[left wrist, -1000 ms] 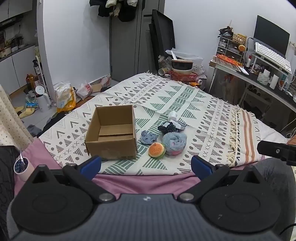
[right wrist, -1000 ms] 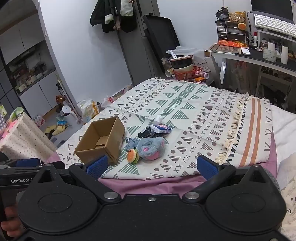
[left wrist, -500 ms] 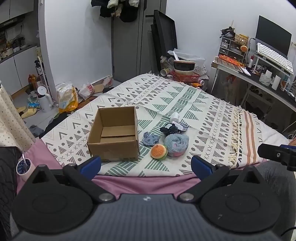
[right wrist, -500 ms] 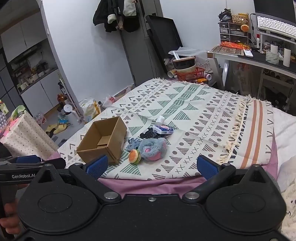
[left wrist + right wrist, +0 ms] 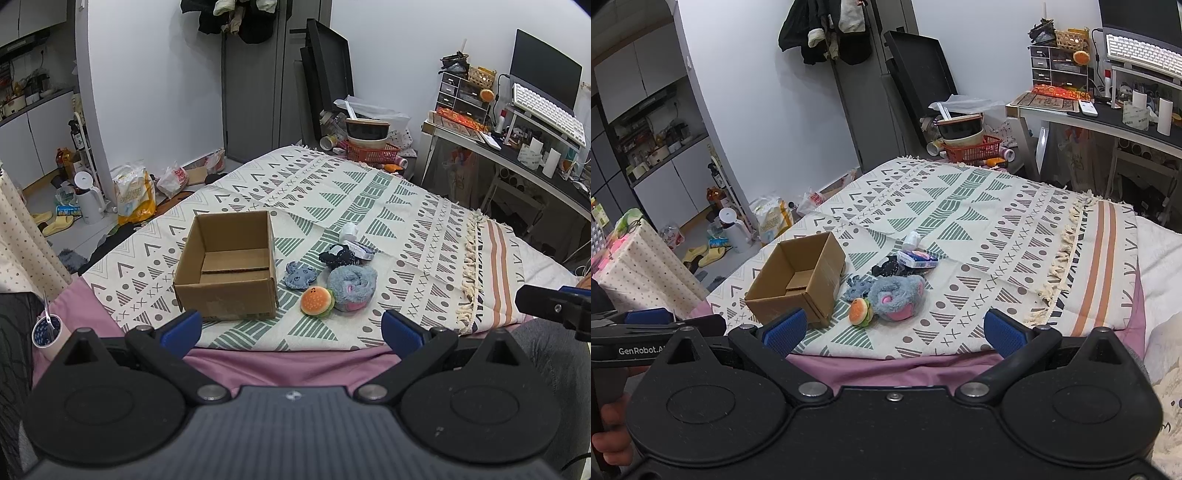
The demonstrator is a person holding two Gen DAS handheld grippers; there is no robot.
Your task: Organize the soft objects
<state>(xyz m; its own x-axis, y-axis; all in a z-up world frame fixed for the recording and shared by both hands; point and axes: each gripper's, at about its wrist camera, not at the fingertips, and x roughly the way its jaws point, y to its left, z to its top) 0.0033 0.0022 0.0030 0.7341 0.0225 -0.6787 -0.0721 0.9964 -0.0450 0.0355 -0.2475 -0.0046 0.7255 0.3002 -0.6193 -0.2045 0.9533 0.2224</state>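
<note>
Left view: your left gripper (image 5: 291,328) has its jaws wide open and empty. The burger (image 5: 316,301) lies straight ahead on the bed (image 5: 406,221), just right of the box (image 5: 227,264).

Right view: your right gripper (image 5: 893,330) is open too. The burger (image 5: 860,312) sits ahead, a bit left, so your left gripper looks nearer.

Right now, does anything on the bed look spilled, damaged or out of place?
Nothing looks spilled or damaged. The cardboard box sits upright and empty, while the burger plush, blue plush and other small items lie in a loose cluster beside it, not yet sorted.
</note>
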